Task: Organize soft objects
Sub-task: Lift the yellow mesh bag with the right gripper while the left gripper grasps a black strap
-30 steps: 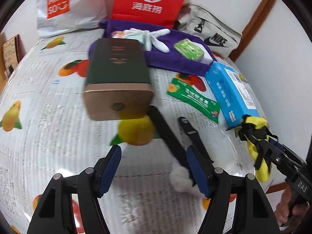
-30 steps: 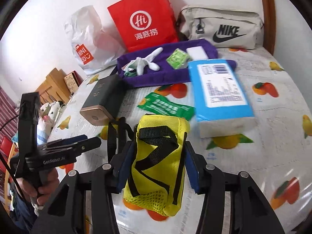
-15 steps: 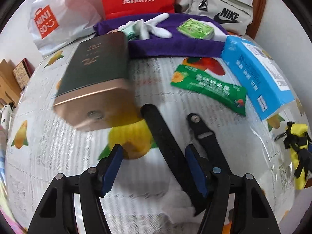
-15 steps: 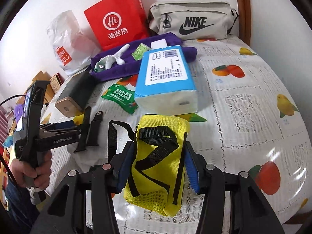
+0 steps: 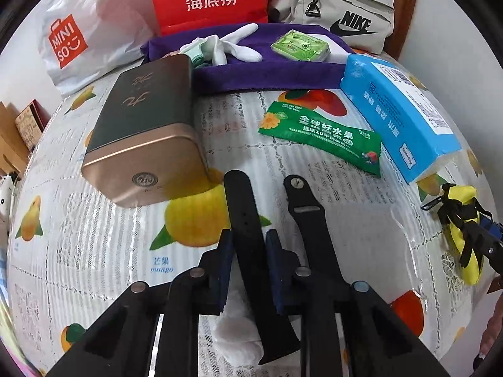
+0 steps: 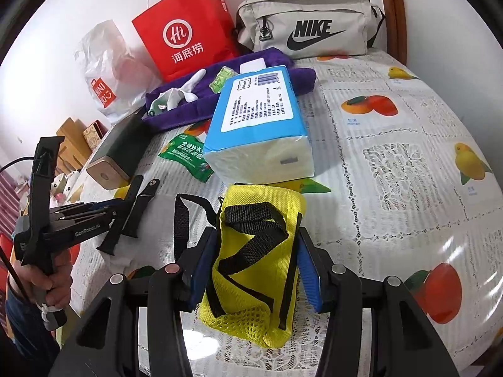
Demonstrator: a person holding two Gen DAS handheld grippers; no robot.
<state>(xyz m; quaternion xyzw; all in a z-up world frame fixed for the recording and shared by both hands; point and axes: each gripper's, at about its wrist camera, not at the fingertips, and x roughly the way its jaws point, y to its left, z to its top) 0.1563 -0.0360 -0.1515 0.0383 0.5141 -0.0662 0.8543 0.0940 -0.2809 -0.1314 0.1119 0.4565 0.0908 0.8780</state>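
Two tongs loaded | left tongs pinch black strap on surface | right tongs clamp yellow mesh pouch | risk: limp strap slides out; pouch's loose loop snags tissue pack

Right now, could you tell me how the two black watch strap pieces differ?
The longer strap is clamped between the left tongs, while the shorter strap lies free beside them on the tablecloth. The longer one shows adjustment holes; the shorter one carries a metal pin. Both are black.
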